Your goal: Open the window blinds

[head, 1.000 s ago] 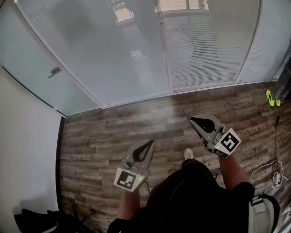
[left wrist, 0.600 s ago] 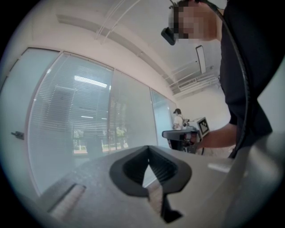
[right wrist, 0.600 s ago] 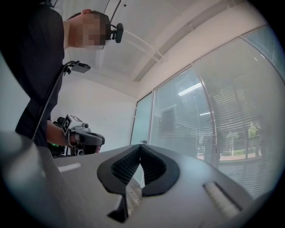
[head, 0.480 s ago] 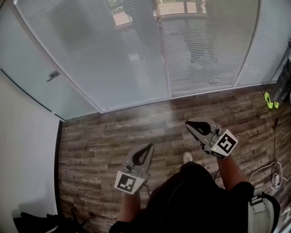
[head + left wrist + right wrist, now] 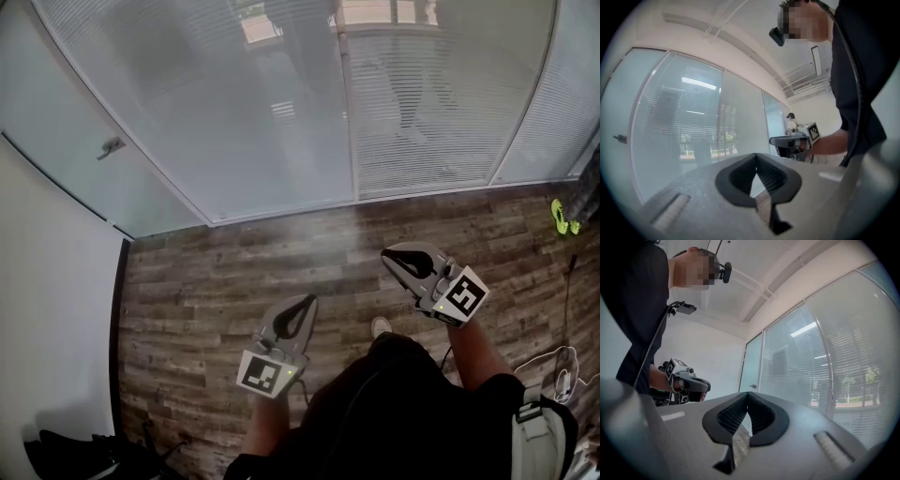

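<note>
The window blinds [image 5: 272, 103] hang with their slats shut behind a glass wall across the top of the head view. They also show in the left gripper view as blinds [image 5: 679, 122] and in the right gripper view as blinds [image 5: 806, 357]. My left gripper [image 5: 306, 303] is held over the wooden floor, well short of the glass, shut with nothing in it [image 5: 756, 157]. My right gripper [image 5: 391, 256] is a little nearer the glass, also shut and empty [image 5: 747, 395]. Each gripper sees the other beside it: the right gripper [image 5: 786, 140] and the left gripper [image 5: 690, 383].
A glass door with a handle [image 5: 112, 145] stands left of the blinds, beside a white wall [image 5: 47, 309]. Wood-plank floor [image 5: 216, 281] lies below. A yellow-green object [image 5: 561, 216] and a white cable [image 5: 562, 361] lie at the right; dark items [image 5: 75, 455] sit bottom left.
Both grippers have shifted slightly across the floor, the right one a little leftward in the head view. Both stay shut and empty.
</note>
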`<state>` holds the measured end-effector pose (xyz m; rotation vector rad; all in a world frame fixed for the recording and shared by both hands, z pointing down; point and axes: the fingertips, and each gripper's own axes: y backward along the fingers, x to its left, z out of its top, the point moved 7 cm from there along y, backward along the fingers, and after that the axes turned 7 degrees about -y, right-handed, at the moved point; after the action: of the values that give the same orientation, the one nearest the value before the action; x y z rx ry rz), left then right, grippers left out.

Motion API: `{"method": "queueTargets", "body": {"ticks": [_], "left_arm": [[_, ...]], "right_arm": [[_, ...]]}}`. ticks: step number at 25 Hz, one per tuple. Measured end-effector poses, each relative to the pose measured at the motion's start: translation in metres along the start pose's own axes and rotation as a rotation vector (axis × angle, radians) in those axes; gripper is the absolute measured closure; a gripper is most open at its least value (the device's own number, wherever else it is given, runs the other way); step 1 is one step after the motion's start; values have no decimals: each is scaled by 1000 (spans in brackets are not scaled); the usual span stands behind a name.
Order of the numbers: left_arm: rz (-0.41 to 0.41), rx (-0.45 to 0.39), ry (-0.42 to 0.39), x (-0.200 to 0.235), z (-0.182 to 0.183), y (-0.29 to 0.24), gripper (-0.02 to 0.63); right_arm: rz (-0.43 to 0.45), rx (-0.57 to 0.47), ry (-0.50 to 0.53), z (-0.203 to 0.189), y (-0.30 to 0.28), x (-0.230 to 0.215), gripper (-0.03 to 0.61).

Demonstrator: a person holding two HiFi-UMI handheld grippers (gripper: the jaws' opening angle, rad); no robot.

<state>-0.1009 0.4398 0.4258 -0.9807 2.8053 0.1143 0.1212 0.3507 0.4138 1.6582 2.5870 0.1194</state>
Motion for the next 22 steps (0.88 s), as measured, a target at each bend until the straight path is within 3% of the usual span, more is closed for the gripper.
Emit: {"method": "queueTargets", "body": {"ticks": [22], "left_arm": [[84, 34, 11, 49, -11, -116, 609]], "right_arm": [[73, 34, 17, 6, -28, -137, 574]]}}
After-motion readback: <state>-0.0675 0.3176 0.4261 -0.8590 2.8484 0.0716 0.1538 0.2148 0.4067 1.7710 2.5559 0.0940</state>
